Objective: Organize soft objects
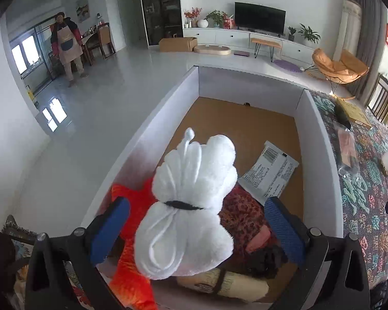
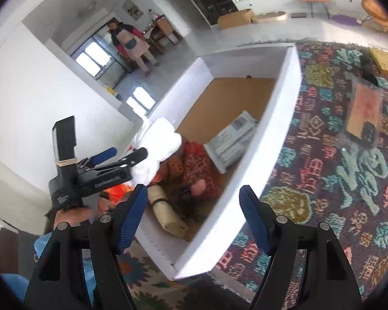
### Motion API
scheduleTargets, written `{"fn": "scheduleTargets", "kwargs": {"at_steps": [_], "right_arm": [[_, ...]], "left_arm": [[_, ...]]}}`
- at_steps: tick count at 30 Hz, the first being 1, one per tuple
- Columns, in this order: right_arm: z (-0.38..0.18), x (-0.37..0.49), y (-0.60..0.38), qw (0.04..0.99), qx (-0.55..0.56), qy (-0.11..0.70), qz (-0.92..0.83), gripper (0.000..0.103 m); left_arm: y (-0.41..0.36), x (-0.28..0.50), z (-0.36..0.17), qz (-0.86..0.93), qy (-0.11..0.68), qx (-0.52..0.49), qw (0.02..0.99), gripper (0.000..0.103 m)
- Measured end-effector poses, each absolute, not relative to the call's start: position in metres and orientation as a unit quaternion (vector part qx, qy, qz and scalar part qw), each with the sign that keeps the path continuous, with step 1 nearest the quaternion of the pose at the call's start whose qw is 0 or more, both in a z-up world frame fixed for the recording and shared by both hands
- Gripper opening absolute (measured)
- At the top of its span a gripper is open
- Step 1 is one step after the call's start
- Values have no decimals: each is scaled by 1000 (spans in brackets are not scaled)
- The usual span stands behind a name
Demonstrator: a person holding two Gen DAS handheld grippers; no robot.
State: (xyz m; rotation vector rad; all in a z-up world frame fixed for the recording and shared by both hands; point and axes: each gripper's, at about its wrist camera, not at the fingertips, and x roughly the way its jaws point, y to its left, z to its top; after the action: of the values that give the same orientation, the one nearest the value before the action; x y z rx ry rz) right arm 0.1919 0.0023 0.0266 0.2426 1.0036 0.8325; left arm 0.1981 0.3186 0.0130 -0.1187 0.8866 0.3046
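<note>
A white plush toy (image 1: 194,193) lies on top of a pile in a white-walled box (image 1: 168,118) with a brown floor. My left gripper (image 1: 196,204) hangs open just above it, its blue pads clear of the toy on both sides. Under the toy are an orange plush (image 1: 134,199), a red patterned cloth (image 1: 243,214), a beige roll (image 1: 232,284) and a white packet (image 1: 269,173). In the right wrist view my right gripper (image 2: 194,191) is open and empty over the box's near wall (image 2: 271,129). The left gripper (image 2: 129,152) shows there beside the white plush toy (image 2: 160,139).
The box sits on a patterned cover (image 2: 336,168) that spreads to the right and carries a bagged flat item (image 2: 364,108) and a yellow box (image 2: 385,59). A person in an apron (image 1: 67,46) stands far off across the pale floor. A TV unit lines the back wall.
</note>
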Motion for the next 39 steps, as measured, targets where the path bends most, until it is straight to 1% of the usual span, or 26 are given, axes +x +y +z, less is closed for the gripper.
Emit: {"fn": "scheduleTargets", "kwargs": {"at_steps": [2,4,6,8,11,12,14,17,20,24,25,31,39], "right_arm": [[9,200,-44,827,91,454,319,76],[-22,204,-95,867,52,444,219,76],[-59,202,-147,890,20,440,116,76],[-94,196,-195,895,12,445,31,76],[-124,181,-247,890,50,451,-41,76],[-124,181,-258,887,78,452,-51,76],[-113,174,-269,899,105,421,-60,76],[-121,182,-271,888,103,441,-75,76],[-125,185,-265,888,88,445,-79,76],[-128,187,-254,886,63,451,-83,81],[-128,187,-253,887,59,451,-84,82],[-129,185,-253,888,62,448,-85,84],[-128,185,-253,888,63,448,-84,84]], "left_arm": [[292,201,18,109,422,-63,898,103],[256,204,25,49,413,-66,907,103],[205,209,29,-20,408,-56,911,103],[150,210,28,-91,409,-37,907,103],[75,210,2,-171,433,-8,885,103],[50,212,-14,-189,450,-2,873,103],[24,223,-49,-206,475,2,855,103],[11,249,-91,-169,503,7,848,103],[17,273,-110,-114,489,30,864,103],[28,293,-134,-89,488,58,867,103],[31,291,-135,-95,469,45,877,103],[34,290,-135,-91,464,45,880,103],[33,289,-135,-89,462,44,881,103]]}}
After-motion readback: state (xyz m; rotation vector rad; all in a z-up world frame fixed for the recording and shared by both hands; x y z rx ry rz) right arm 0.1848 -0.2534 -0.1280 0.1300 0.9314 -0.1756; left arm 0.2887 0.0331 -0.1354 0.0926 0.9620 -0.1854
